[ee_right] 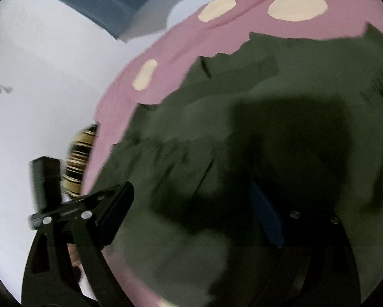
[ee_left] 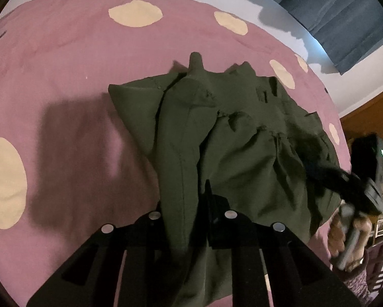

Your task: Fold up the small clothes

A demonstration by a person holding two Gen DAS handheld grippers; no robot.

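Left gripper point(ee_left: 185, 220): nearest the left wrist lens; its jaws are closed on a fold of the olive-green garment point(ee_left: 242, 133), which runs up between the black fingers.
Right gripper point(ee_right: 191, 217): jaws stand wide apart over the cloth with nothing pinched between them; in the left wrist view it appears blurred at the garment's right edge, carried by a hand point(ee_left: 344, 235).
Garment: a small olive-green piece with gathered seams and a pocket-like slit, lying rumpled on the pink bedspread point(ee_left: 63, 76), near its right-hand side; one edge is taken up by the left gripper.
Bedspread: pink with large cream dots point(ee_left: 135, 14); a blue curtain point(ee_left: 344, 12) hangs beyond.
Step in hand: judged an early fold, with one edge secured and the other gripper not yet engaged.
Next move calls for: the right gripper to close on a matching edge or corner, so both can carry the cloth over evenly without bunching.
Writing: none legible; a small green light shows on the device at far right.
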